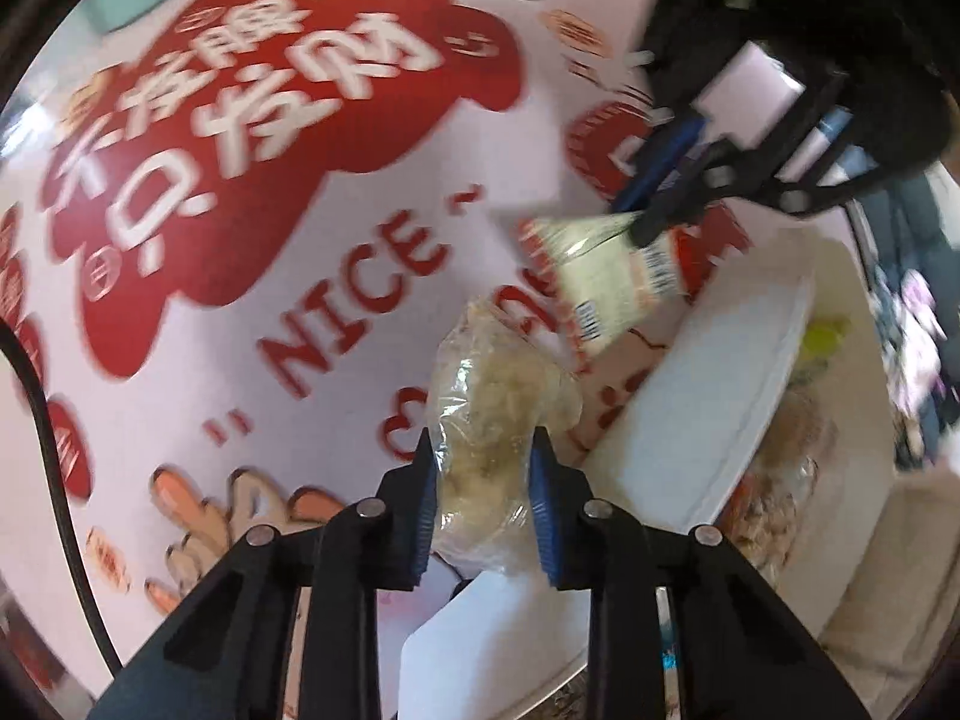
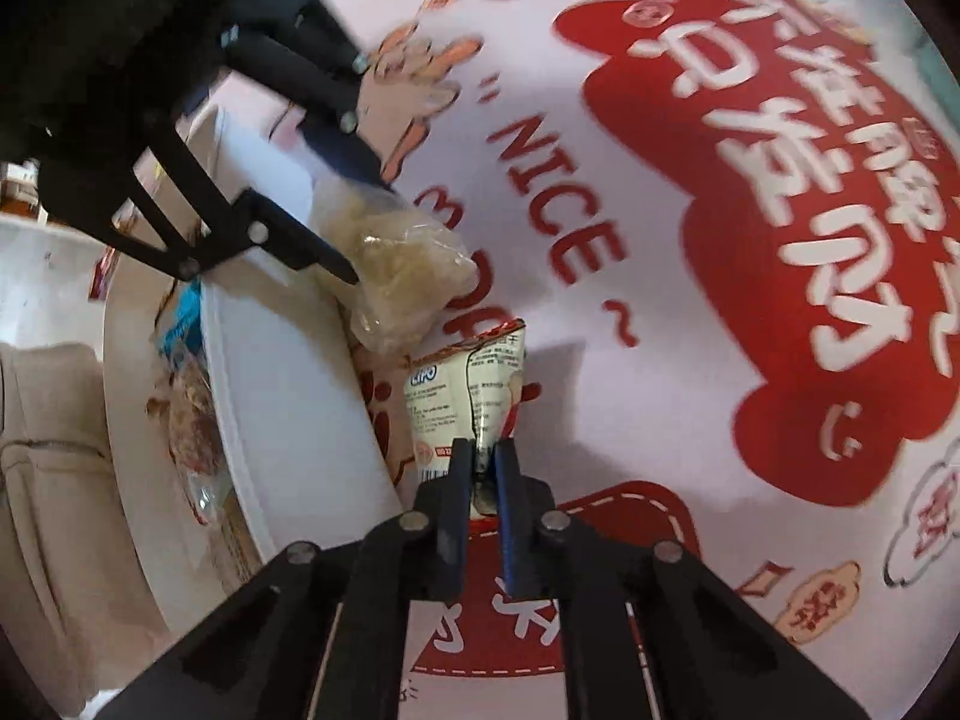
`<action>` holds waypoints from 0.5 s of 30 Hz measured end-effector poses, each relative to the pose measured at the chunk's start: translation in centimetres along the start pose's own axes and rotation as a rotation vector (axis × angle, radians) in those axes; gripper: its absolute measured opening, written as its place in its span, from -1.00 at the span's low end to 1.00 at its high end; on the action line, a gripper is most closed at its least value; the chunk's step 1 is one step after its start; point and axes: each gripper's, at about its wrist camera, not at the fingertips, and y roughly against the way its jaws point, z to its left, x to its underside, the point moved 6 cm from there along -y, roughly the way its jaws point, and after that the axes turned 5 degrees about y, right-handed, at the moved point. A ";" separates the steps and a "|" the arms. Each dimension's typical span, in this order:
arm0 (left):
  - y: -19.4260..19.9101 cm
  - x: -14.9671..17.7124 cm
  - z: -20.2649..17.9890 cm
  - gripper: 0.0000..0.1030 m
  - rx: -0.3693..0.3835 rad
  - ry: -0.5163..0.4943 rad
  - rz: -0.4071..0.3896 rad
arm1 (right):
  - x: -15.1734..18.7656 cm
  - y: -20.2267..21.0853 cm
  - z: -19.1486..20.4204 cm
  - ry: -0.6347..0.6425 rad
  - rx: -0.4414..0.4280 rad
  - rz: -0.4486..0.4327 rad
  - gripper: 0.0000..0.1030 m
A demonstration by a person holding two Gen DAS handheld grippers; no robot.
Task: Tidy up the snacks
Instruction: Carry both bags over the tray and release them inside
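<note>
Two grippers each clamp a snack above the printed red-and-white tablecloth [image 1: 360, 192]; the left gripper [image 1: 483, 468] squeezes a clear bag of pale snacks [image 1: 498, 396] between its blue pads; the right gripper [image 2: 483, 462] pinches the edge of a cream-and-red packet [image 2: 474, 378]; both snacks sit close together, just beside a white tray [image 1: 708, 384]
</note>
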 end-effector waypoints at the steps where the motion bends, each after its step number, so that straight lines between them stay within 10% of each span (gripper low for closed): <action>1: 0.1 0.0 -0.4 -0.53 -0.010 0.022 -0.012 | 0.1 0.8 0.0 -0.011 0.019 -0.028 -0.87; 15: 17.7 2.8 -3.1 -0.53 -0.239 0.225 -0.404 | 1.1 12.3 5.8 -0.066 0.250 -0.391 -0.87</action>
